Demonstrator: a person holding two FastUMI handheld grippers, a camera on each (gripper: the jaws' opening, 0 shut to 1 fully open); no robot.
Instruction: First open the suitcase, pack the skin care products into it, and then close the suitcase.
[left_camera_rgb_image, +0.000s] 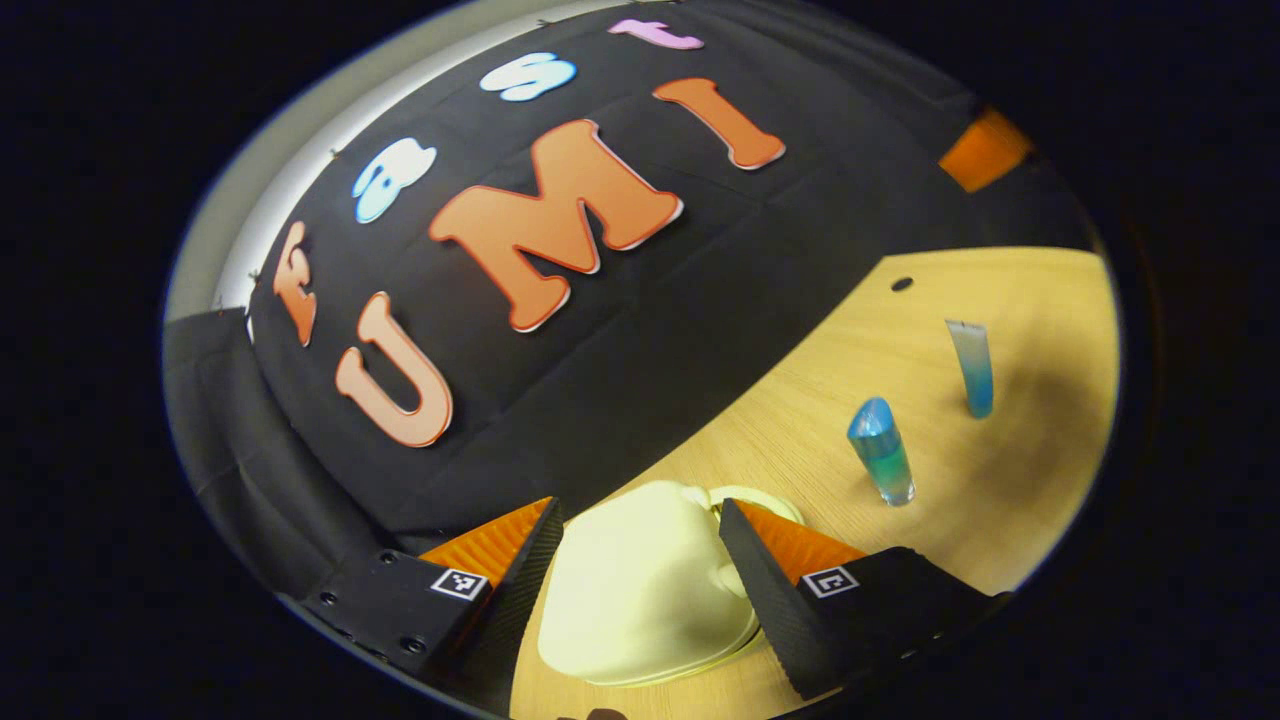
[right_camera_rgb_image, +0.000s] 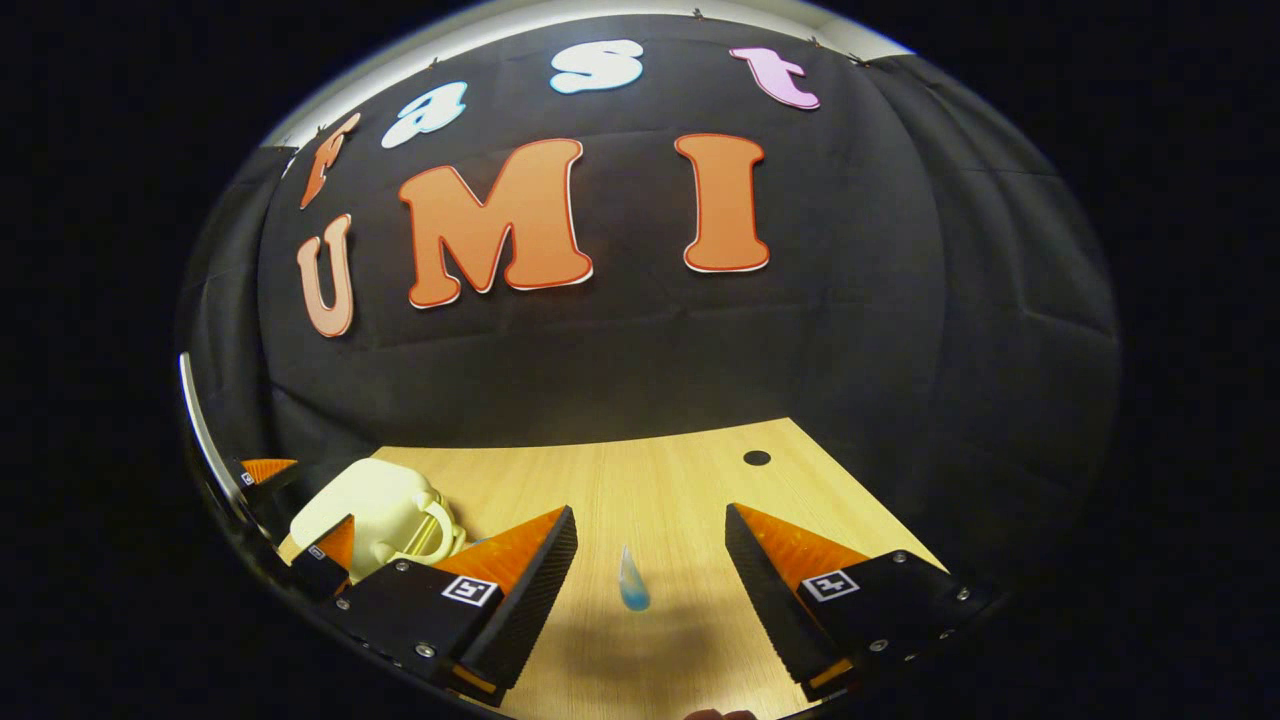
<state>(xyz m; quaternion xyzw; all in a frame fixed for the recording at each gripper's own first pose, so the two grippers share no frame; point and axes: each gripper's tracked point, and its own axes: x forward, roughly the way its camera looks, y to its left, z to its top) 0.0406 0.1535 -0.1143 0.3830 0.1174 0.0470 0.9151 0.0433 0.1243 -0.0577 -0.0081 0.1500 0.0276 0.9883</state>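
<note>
Opening step: suitcase (left_camera_rgb_image: 640, 590) lies closed on the bench (left_camera_rgb_image: 1010, 300), between the spread fingers of the left claw (left_camera_rgb_image: 640, 530).
Right claw (right_camera_rgb_image: 650, 545): released, hovering above the blue tube (right_camera_rgb_image: 633, 583).
Bottle (left_camera_rgb_image: 882, 452): upright, near the suitcase.
Next: likely lift the lid by its edge.

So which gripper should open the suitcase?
Left, probably. The left gripper is open with its fingers either side of the closed suitcase. The right gripper is open over the table, facing a blue tube.
</note>
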